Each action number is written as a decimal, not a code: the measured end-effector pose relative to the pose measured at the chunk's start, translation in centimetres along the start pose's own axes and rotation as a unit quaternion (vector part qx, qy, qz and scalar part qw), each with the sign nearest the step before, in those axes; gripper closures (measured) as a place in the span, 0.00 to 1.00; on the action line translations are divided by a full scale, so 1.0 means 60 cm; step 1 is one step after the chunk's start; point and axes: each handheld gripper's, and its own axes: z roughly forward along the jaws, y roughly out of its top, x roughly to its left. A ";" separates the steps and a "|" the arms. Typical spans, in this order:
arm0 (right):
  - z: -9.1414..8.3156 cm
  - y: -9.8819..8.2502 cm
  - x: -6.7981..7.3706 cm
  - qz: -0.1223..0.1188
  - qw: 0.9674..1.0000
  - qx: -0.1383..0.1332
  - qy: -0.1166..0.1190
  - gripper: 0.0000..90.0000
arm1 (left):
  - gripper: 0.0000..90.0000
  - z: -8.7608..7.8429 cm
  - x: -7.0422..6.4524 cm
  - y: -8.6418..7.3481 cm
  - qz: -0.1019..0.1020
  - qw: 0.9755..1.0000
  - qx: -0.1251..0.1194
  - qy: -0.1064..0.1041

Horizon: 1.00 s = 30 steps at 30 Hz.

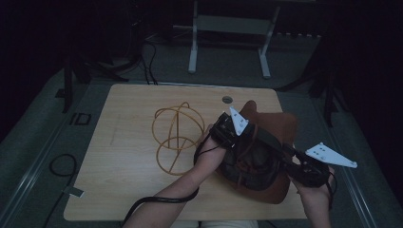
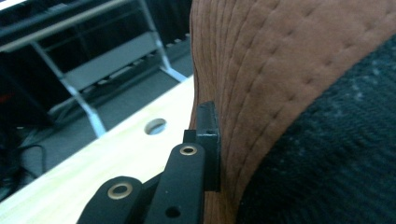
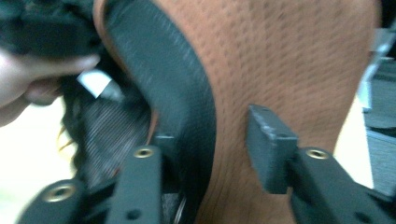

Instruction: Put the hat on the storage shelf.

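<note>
Brown hat [image 1: 266, 142] upturned at table's [image 1: 128, 190] right side, between my grippers. Left gripper [image 1: 227, 127] pinches far brim; right gripper [image 1: 290, 153], jaws parted, straddles near brim, not yet clamped.

- One wooden table [image 1: 123, 156].
- One brown hat [image 1: 275, 124], lying upside down on the table.
- One orange wire frame [image 1: 177, 135] of joined hoops.
- Two grippers: the left gripper [image 1: 229, 127] and the right gripper [image 1: 304, 166].
- One round hole [image 1: 227, 99] in the tabletop.
- One white metal stand [image 1: 230, 28] beyond the table.
</note>
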 end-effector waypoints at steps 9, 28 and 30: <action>-0.067 -0.003 -0.049 0.005 0.999 -0.028 -0.031 0.52 | 0.97 -0.021 0.000 -0.018 -0.003 0.999 -0.040 -0.004; 0.004 -0.020 -0.105 0.021 0.998 -0.014 0.052 0.56 | 0.97 -0.092 0.034 -0.062 0.026 0.954 -0.210 -0.211; 0.014 -0.020 -0.093 0.017 0.995 -0.023 0.091 0.54 | 0.97 -0.096 0.040 -0.067 0.020 0.946 -0.226 -0.231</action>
